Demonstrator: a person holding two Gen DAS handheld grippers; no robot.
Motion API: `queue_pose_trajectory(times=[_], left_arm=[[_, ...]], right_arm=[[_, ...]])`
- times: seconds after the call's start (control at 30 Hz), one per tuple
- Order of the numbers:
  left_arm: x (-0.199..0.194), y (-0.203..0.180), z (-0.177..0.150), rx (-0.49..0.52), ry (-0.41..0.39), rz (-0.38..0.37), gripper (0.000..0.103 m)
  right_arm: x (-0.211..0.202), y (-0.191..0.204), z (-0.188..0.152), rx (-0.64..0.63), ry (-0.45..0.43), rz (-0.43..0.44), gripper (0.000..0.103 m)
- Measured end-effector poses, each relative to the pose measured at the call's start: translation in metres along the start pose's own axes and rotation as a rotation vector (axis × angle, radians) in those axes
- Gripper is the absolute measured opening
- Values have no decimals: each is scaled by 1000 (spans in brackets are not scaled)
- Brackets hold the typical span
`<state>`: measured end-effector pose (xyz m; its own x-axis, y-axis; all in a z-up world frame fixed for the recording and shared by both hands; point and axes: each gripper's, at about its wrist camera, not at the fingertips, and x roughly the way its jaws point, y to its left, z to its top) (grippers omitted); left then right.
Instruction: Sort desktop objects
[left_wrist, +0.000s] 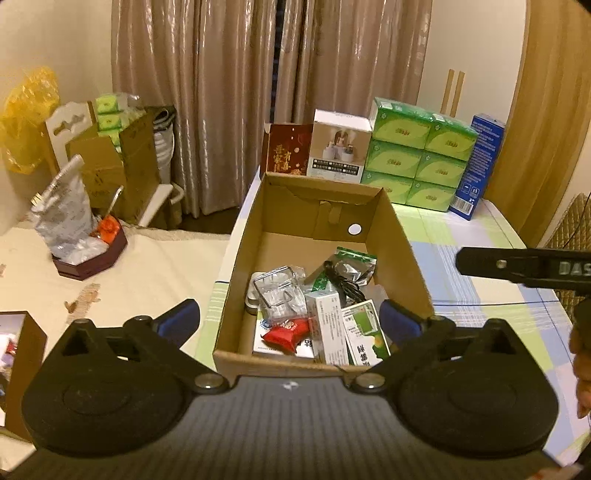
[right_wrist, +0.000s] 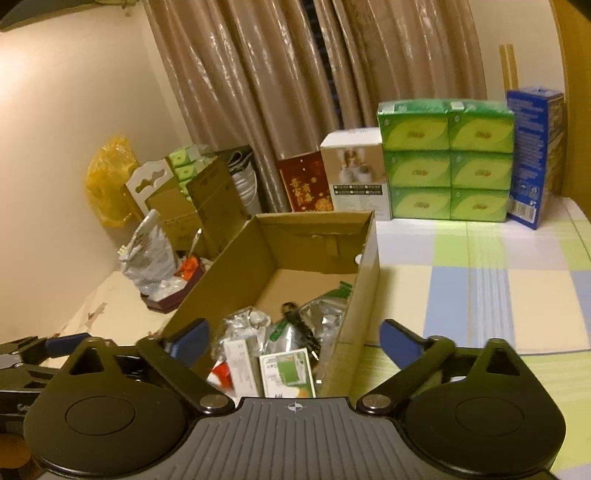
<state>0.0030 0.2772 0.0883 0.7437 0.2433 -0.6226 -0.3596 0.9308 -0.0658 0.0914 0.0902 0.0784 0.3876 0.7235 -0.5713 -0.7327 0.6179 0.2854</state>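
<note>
An open cardboard box (left_wrist: 243, 258) stands on the table and holds a clear plastic case (left_wrist: 280, 295), a red packet (left_wrist: 286, 332), a white medicine box (left_wrist: 328, 325), a green-and-white box (left_wrist: 365, 332), a black cable (left_wrist: 343, 284) and a silver zip bag (left_wrist: 354, 264). My left gripper (left_wrist: 290, 321) hangs open over the box's near end with nothing between its fingers. My right gripper (right_wrist: 293, 341) is open too, straddling the right wall of the box (right_wrist: 364, 295), above the green-and-white box (right_wrist: 288, 373) and cable (right_wrist: 299, 325).
Stacked green tissue packs (left_wrist: 417, 158), a blue carton (left_wrist: 478, 166), a white product box (left_wrist: 340, 147) and a red box (left_wrist: 288, 151) line the table's far edge. A checked tablecloth (right_wrist: 480, 288) lies right of the box. A dark tray (left_wrist: 88, 258) with bags sits left.
</note>
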Motion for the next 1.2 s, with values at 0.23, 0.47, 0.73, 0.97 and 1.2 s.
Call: queue_pose_trajectory(times=[0.23, 0.47, 0.73, 0.97, 1.2], left_arm=[[-37, -16, -14, -20, -12, 14, 102], [-73, -32, -33, -51, -56, 30, 102], [-102, -40, -50, -83, 11, 43, 102], [-129, -46, -64, -85, 10, 54, 102], [-144, -52, -72, -98, 4, 34, 102]], right_arm=[[-49, 7, -19, -63, -2, -43, 101], [-80, 18, -51, -102, 22, -49, 101], [-106, 28, -75, -113, 37, -94, 101], [-121, 37, -92, -133, 54, -97, 101], [-139, 43, -98, -130, 31, -120, 101]])
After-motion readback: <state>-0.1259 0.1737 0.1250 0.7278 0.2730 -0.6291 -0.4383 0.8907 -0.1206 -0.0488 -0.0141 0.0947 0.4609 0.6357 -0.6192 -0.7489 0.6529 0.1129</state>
